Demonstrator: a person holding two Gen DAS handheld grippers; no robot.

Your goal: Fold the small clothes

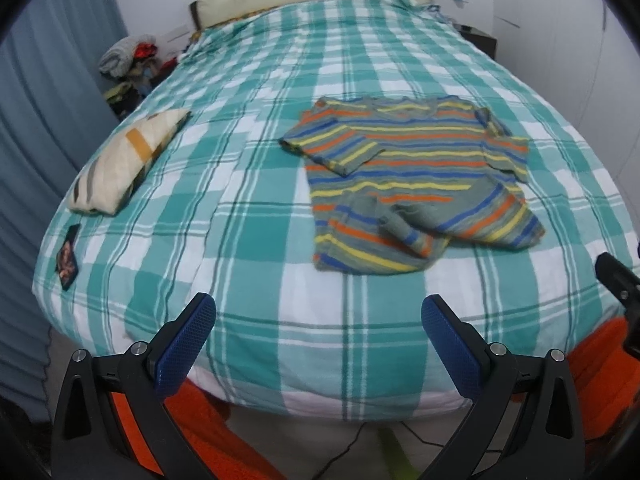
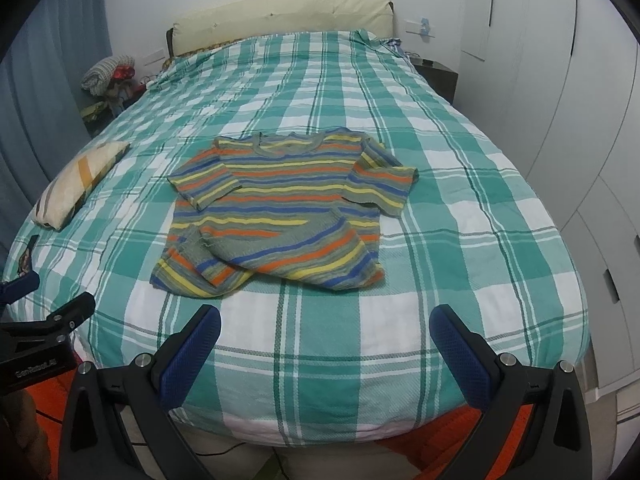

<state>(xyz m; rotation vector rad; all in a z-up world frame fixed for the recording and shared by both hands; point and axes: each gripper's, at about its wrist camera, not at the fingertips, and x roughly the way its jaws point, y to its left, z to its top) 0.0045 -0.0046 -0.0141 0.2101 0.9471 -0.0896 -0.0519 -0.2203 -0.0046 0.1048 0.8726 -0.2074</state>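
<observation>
Spread near the middle of the wide bed under a teal-and-white checked woven cover (image 2: 460, 208): a small knitted shirt in grey with orange, yellow and blue stripes (image 2: 276, 204), neckline pointing toward the padded cream headboard (image 2: 280, 16). Lying mostly flat, both short sleeves turned inward over the chest, lower hem rumpled and doubled back on itself so the stripes there run at a slant. Soft, slightly fuzzy knit against the crisper weave of the cover.

Over in the left wrist view, same shirt (image 1: 404, 176) sitting right of centre. Left gripper (image 1: 318, 332) hanging at the foot of the bed, black angular arms, blue dimpled pads (image 1: 184, 344) spread wide, nothing between them. Right gripper (image 2: 325, 344) likewise at the foot edge, short of the shirt's hem, textured blue fingers (image 2: 460, 356) parted and empty, touching no cloth.

Off to the left side of the bed, a folded cream cloth with grey and mustard bands (image 1: 120, 160), plump and pillow-like, well apart from the shirt. Near the corner below it, a small dark flat card with a printed picture (image 1: 68, 258). Beyond the bed's left edge, a heap of mixed clothes (image 1: 128, 60) by the blue pleated curtain (image 1: 44, 120). White smooth wardrobe doors (image 2: 580, 100) along the right.
</observation>
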